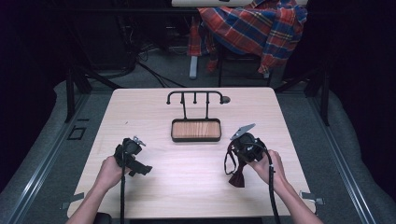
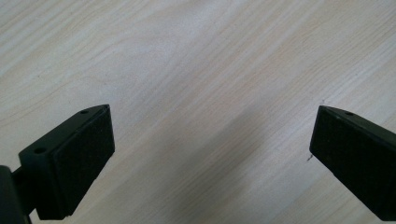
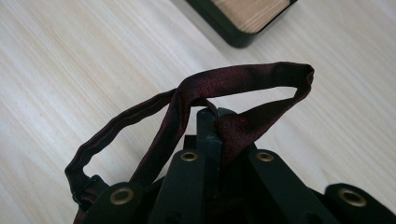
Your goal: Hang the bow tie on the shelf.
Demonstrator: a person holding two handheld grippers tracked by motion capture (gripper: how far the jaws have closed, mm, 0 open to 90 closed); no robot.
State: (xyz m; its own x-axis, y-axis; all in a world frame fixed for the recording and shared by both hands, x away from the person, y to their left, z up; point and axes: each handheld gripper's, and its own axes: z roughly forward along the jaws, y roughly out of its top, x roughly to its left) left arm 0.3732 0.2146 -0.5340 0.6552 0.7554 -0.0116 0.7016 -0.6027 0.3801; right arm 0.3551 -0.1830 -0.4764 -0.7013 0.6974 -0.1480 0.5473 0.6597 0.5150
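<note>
right gripper view has the right gripper [image 3: 212,116] with its fingers clamped together on a dark red bow tie [image 3: 233,84], strap loop arching toward 12 o'clock, a tray [image 3: 243,18] corner beyond. left gripper [image 2: 210,154] fingers [image 2: 84,158] stand wide apart over bare tabletop [image 2: 196,70]. high view: bow tie [image 1: 236,176] hangs at 5 o'clock from the wood-floored tray [image 1: 195,130], a hook rack [image 1: 196,95] behind.

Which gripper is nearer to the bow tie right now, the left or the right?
Right. The right gripper has its jaws shut on the bow tie, which hangs from it to the table. The left gripper sits open across the table, well apart from it.
</note>
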